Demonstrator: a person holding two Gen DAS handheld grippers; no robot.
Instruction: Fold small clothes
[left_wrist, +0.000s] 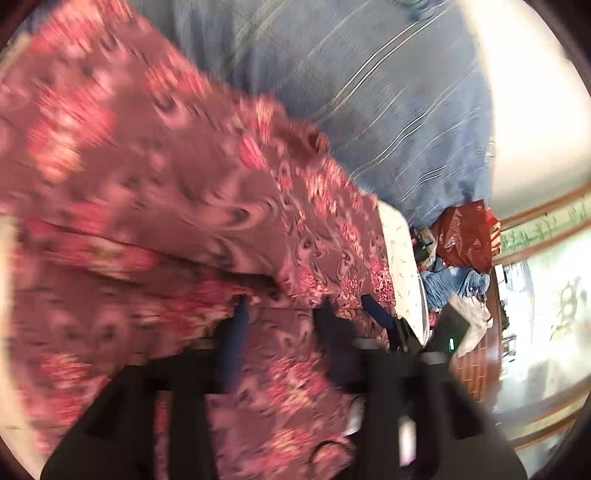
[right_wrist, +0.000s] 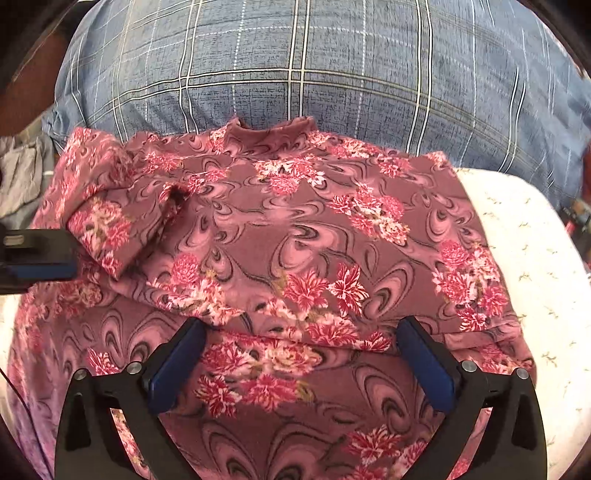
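A maroon top with pink flowers (right_wrist: 280, 236) lies on the bed, its upper part folded down over the lower part, collar at the far side. My right gripper (right_wrist: 301, 332) is open just above the fold's near edge, touching nothing. The left wrist view is blurred by motion; the same flowered top (left_wrist: 166, 192) fills it. My left gripper (left_wrist: 282, 306) has its jaws apart over the cloth, and I cannot tell whether any cloth sits between them. The left gripper also shows at the left edge of the right wrist view (right_wrist: 40, 254).
A blue checked blanket (right_wrist: 303, 62) lies beyond the top. A white printed cover (right_wrist: 532, 258) is under and right of it. In the left wrist view a red bag (left_wrist: 465, 236), blue jeans (left_wrist: 450, 284) and a window (left_wrist: 546, 295) lie off the bed's side.
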